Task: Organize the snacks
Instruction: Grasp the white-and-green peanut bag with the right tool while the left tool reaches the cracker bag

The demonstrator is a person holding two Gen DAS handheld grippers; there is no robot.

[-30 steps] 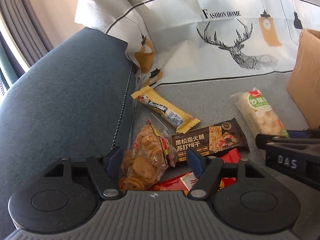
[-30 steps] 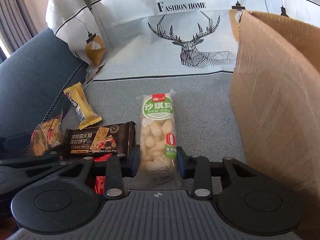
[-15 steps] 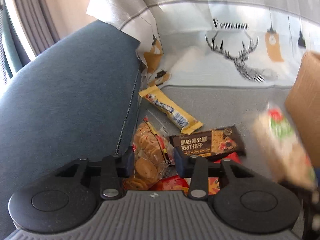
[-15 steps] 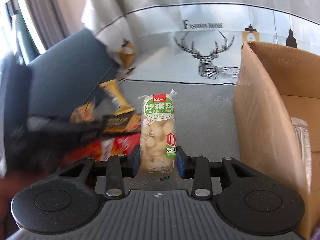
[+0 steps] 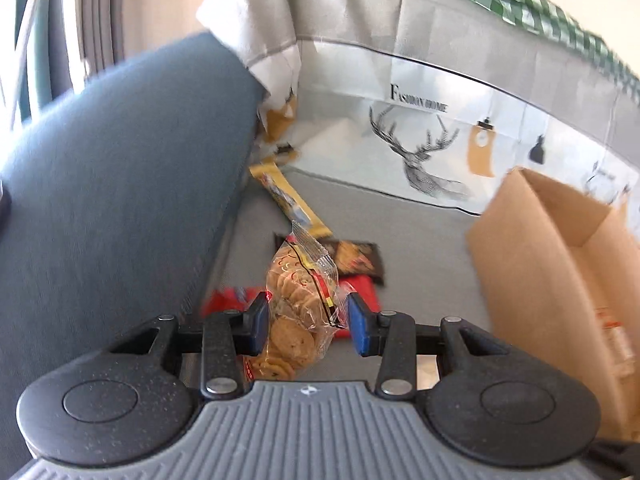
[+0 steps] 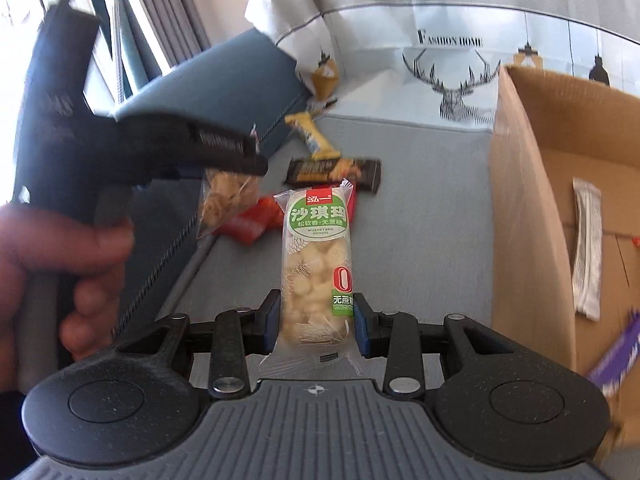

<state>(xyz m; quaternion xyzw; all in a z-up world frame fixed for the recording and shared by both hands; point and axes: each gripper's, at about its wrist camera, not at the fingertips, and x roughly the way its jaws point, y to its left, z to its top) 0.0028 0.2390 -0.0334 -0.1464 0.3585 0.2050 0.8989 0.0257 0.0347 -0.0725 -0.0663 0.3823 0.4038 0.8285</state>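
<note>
Right of frame, cardboard box (image 6: 532, 208) is nearer R gripper (image 6: 316, 326), clamped on sachima pack (image 6: 318, 264) lengthwise; L gripper (image 5: 308, 326) grips cookie bag (image 5: 300, 300).

Both snacks are now off the sofa seat (image 6: 400, 208). The left claw (image 5: 307, 322), open around the cookie bag (image 5: 298, 312) a second ago, has closed on it and raised it clear of the red packet (image 5: 362, 292) and dark cracker bar (image 5: 358, 258). The right claw (image 6: 316, 322) has carried the green-labelled rice puff bar (image 6: 318, 268) up, beside the now visible inside of the cardboard box (image 6: 532, 216).
</note>
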